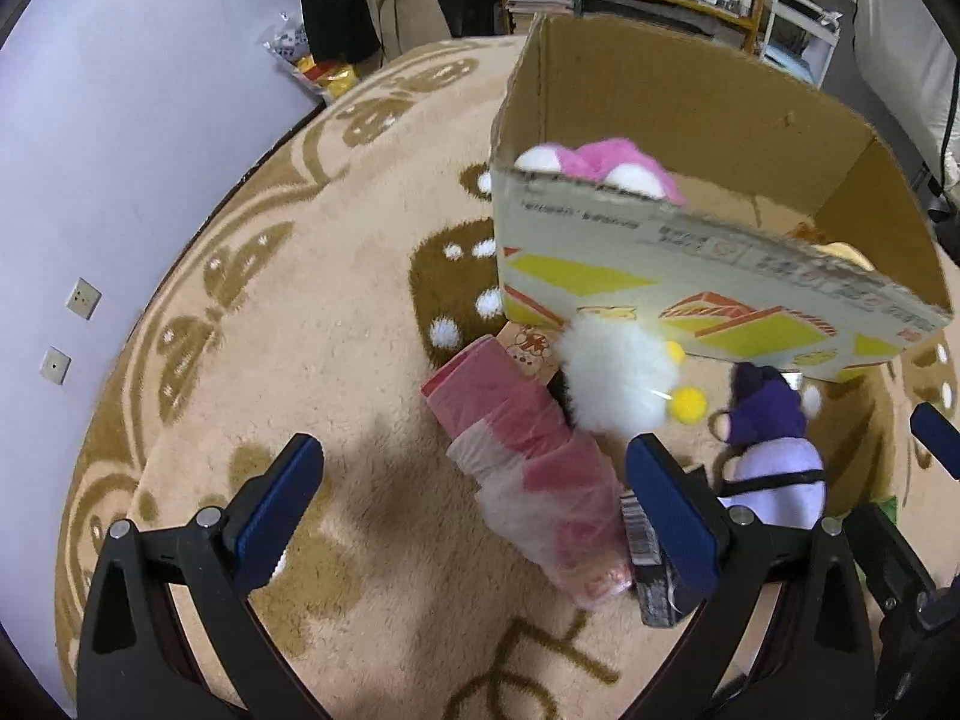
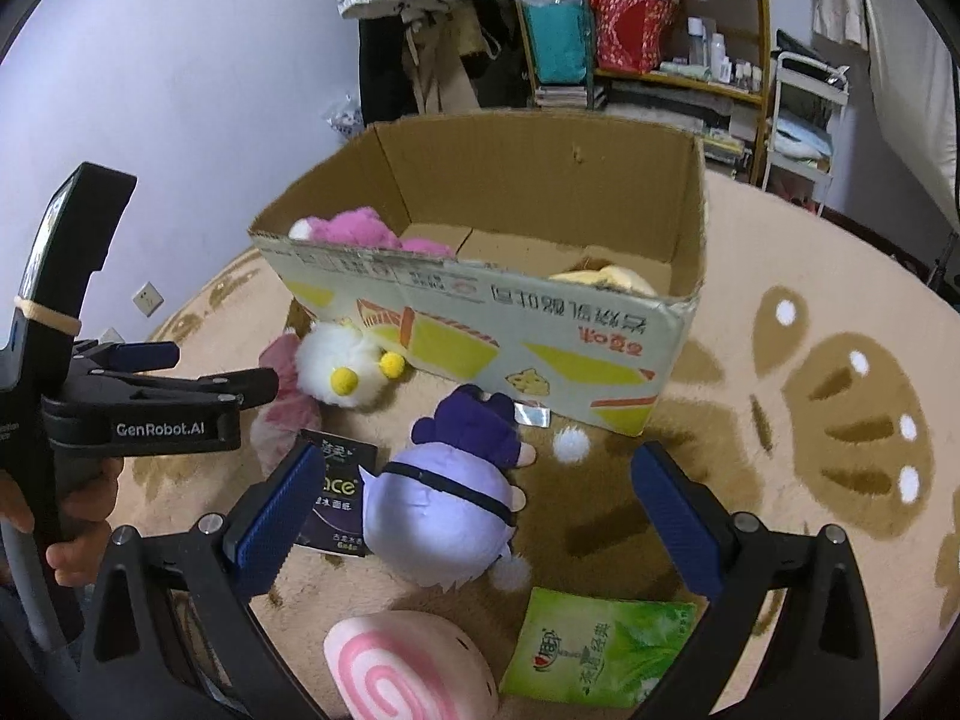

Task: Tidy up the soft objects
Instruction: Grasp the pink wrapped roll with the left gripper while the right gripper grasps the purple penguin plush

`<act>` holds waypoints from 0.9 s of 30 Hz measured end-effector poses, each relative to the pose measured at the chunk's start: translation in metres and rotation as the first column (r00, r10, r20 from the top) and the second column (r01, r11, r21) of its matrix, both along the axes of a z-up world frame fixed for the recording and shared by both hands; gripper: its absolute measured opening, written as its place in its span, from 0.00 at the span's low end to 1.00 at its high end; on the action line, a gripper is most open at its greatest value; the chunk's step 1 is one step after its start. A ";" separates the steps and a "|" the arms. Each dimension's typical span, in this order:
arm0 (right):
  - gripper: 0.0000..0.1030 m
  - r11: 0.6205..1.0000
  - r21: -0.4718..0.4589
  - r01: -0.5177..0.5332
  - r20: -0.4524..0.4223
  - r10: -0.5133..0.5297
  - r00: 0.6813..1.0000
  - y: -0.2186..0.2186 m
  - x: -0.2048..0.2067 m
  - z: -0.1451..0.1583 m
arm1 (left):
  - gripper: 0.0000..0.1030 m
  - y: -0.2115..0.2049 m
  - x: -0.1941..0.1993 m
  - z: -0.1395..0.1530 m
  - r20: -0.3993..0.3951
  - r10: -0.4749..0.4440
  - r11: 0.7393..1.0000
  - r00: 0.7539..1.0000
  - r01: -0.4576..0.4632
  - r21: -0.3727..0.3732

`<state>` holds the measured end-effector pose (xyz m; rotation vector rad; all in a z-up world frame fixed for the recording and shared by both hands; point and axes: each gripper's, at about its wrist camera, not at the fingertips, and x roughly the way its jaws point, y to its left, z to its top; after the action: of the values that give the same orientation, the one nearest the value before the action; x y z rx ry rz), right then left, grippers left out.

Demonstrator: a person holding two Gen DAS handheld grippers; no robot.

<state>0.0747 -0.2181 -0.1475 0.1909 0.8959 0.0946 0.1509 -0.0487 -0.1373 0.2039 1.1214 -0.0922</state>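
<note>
A: State of the grippers at that frame?

B: Left gripper [image 1: 474, 501] had its jaws spread wide, nothing between them. It hovered over the carpet [image 1: 336, 312], low, near the pink plastic-wrapped pack [image 1: 528, 468]. Right gripper [image 2: 474, 507] was also released, jaws apart, empty, with the purple plush [image 2: 444, 516] lying on the carpet in the gap below them. No contact visible.

A: Box?

B: Cardboard box [image 2: 528, 210] sat on the carpet, open top, printed side facing the cameras. Pink plush [image 2: 360, 228] was inside at its left end. A yellow plush [image 2: 606, 279] was inside near the right end, mostly hidden by the front wall.

A: What was outside?

B: White fluffy toy [image 2: 342, 363] with yellow pompoms lay against the box's front wall, left end. The pink pack was just beside it, to the left. Purple plush was in front of the box, near its middle, head toward the right wrist camera. A dark tissue pack [image 2: 339, 492] lay just left of the purple plush, partly behind the right gripper's left finger. Pink swirl cushion [image 2: 408, 666] and a green tissue pack [image 2: 600, 648] were nearest the right wrist camera, side by side, apart from the box.

A: Left unit seen from the right camera?

B: Yes, at the left edge, held in a hand [image 2: 66, 534].
</note>
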 end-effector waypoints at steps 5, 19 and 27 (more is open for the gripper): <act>1.00 1.000 0.000 -0.011 -0.023 0.011 1.000 0.004 0.010 -0.010 | 0.97 0.001 0.009 -0.018 -0.069 0.014 1.000 0.998 -0.014 -0.011; 0.96 0.997 0.019 -0.071 -0.142 0.073 0.987 0.015 0.032 -0.040 | 0.97 -0.004 0.020 -0.055 -0.164 0.033 0.999 0.986 -0.032 0.011; 0.90 0.994 0.035 -0.102 -0.208 0.107 0.972 0.025 0.038 -0.060 | 0.83 -0.006 0.017 -0.060 -0.194 0.027 0.999 0.981 -0.033 -0.028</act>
<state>0.1125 -0.1934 -0.2075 0.1777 1.1156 0.1859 0.1680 -0.0548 -0.1968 0.1518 1.3161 -0.1045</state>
